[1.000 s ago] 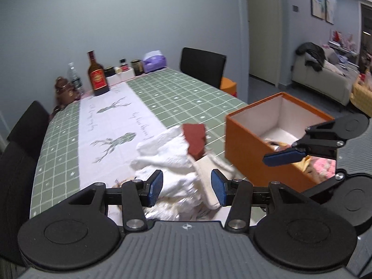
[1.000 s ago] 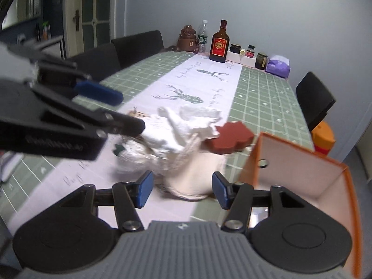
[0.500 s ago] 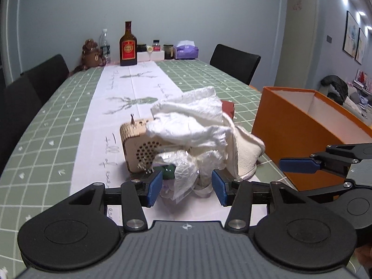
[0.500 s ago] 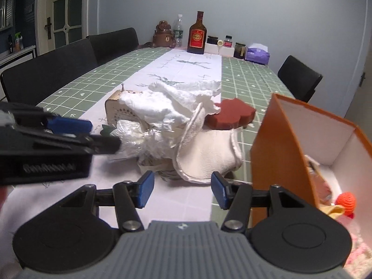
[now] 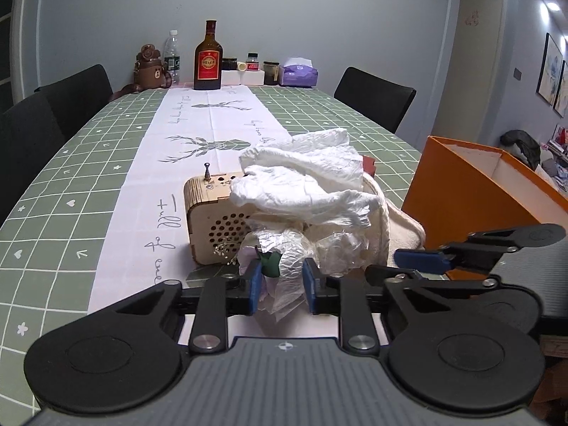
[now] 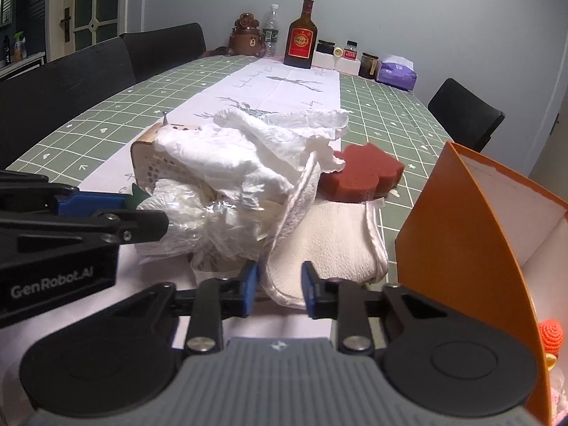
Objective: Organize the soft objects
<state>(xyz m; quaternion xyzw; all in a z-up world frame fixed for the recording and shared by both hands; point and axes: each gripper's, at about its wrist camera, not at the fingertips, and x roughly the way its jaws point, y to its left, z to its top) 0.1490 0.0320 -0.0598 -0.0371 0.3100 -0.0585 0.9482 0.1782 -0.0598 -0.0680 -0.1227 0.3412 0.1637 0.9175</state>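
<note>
A pile of soft things lies on the table: a white crumpled cloth (image 5: 305, 181) (image 6: 248, 149), a crinkled plastic wrap with a small green flower piece (image 5: 284, 262) (image 6: 198, 213), a cream towel (image 6: 333, 245) (image 5: 401, 227) and a red-brown sponge (image 6: 358, 174). My left gripper (image 5: 280, 284) is open with its pads either side of the plastic wrap. My right gripper (image 6: 280, 291) is open with the cream towel's near edge between its pads. An orange box (image 5: 472, 191) (image 6: 468, 223) stands to the right.
A wooden speaker box (image 5: 209, 220) sits under the cloth pile. Bottles, jars and a purple tissue pack (image 5: 298, 74) stand at the table's far end. Black chairs (image 5: 372, 96) flank the table. A crochet item (image 6: 550, 333) lies in the orange box.
Both grippers have dropped low and moved in to the pile. The left pads now straddle the plastic wrap and the right pads straddle the towel's edge. Both jaws have narrowed.
</note>
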